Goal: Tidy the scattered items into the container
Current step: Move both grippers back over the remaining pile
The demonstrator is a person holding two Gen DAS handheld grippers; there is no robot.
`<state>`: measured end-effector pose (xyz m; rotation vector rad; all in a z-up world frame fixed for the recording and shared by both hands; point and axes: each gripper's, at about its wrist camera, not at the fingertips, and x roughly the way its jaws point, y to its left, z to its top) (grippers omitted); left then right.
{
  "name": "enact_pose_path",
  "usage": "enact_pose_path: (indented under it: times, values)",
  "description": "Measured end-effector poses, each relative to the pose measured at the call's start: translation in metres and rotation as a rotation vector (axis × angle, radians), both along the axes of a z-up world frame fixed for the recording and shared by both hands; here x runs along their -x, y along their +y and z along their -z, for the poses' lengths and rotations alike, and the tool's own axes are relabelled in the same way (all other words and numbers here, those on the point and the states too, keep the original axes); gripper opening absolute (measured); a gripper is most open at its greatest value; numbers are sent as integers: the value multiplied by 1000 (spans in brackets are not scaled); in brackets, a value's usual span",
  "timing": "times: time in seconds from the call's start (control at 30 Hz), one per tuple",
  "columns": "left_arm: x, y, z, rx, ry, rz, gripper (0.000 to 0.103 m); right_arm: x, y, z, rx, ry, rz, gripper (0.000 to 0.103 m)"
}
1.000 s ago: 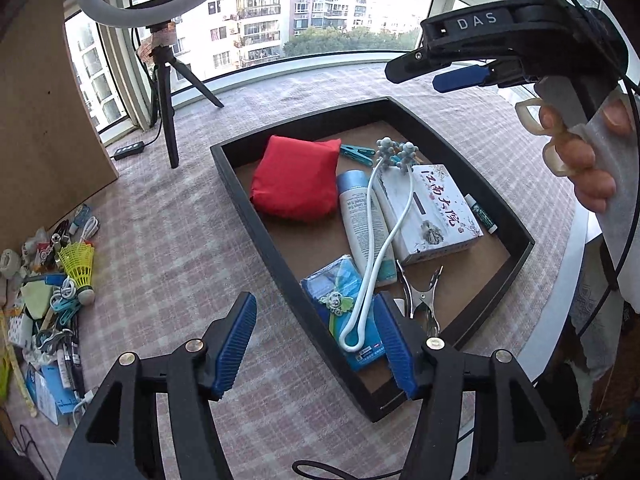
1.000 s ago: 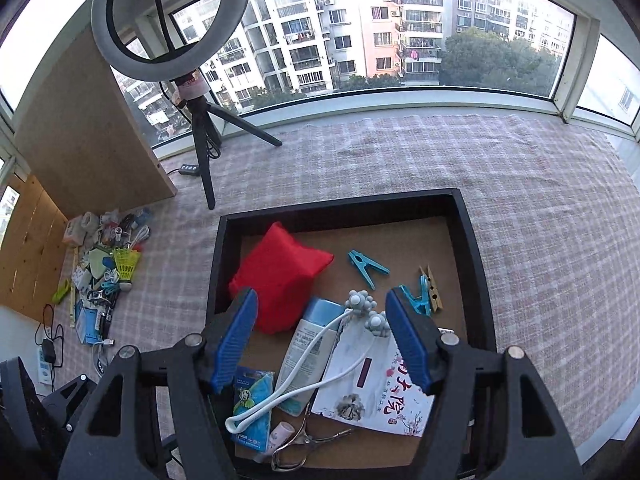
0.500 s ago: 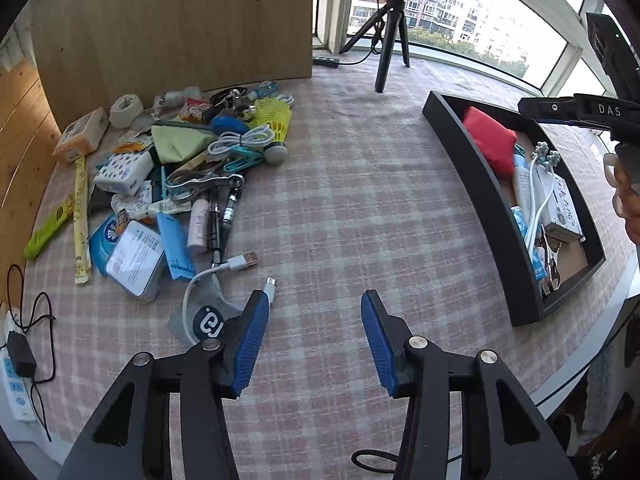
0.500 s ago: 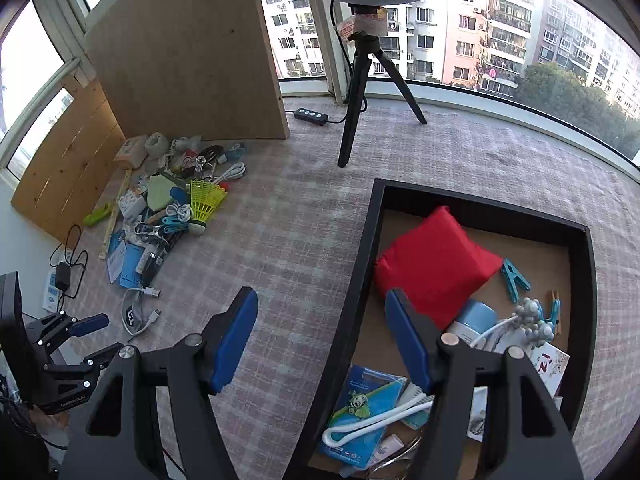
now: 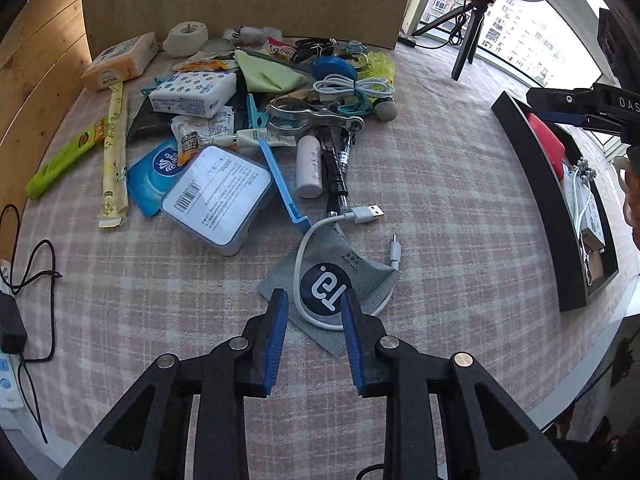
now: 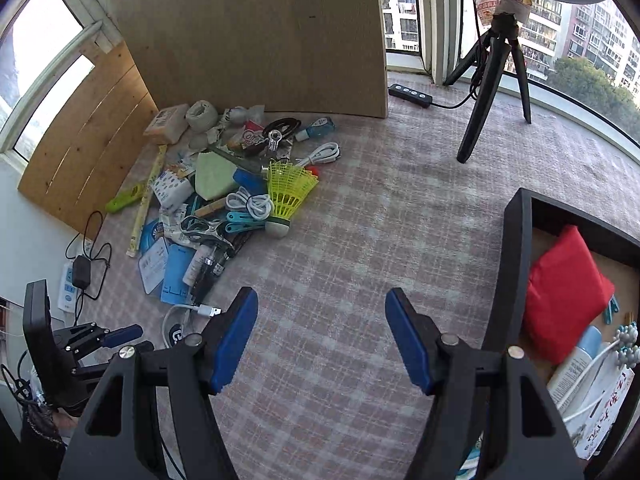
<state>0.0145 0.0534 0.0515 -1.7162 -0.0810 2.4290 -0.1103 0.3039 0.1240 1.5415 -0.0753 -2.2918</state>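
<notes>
A heap of scattered items [image 5: 248, 120] lies on the checked cloth. Nearest to me are a white USB cable [image 5: 304, 256] looped over a grey pouch [image 5: 360, 276] with a round black logo. My left gripper [image 5: 312, 304] points down at them. Its jaws are closing, with the cable's loop and the pouch's corner between the blue pads, which do not press on them. The black tray [image 5: 532, 184] stands to the right and holds a red pouch [image 6: 560, 292], a box and other items. My right gripper [image 6: 320, 300] hangs open over bare cloth between the heap [image 6: 224, 200] and the tray [image 6: 516, 248].
A wooden board [image 6: 260, 40] stands behind the heap. A ring-light tripod [image 6: 492, 72] and its switch cable sit near the window. A power strip with black cables [image 5: 16, 320] lies at the left table edge. Bare cloth lies between heap and tray.
Both grippers have swung from over the tray to the heap side. The left gripper's jaws have narrowed and come down around the white cable on the grey pouch.
</notes>
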Motion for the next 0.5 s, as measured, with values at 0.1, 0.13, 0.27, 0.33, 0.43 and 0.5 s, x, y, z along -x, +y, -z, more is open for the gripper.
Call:
enact_pose_path:
  times: [0.1, 0.13, 0.27, 0.33, 0.43, 0.5]
  values:
    - [2, -5, 7, -5, -10, 10, 25, -7, -25, 7, -15, 1, -57, 62]
    - [2, -5, 10, 5, -12, 20, 25, -11, -35, 10, -22, 2, -88, 61]
    - [-1, -6, 18, 11, -17, 41, 25, -27, -72, 26, -85, 7, -226, 50]
    - [-2, -8, 20, 6, -16, 44, 25, -35, -88, 36, -106, -13, -287, 46]
    - [-3, -15, 22, 2, -17, 37, 25, -46, -104, 50, -91, -65, -350, 46]
    - [-2, -22, 23, 11, -16, 26, 25, -54, -113, 57, -110, -70, -387, 46]
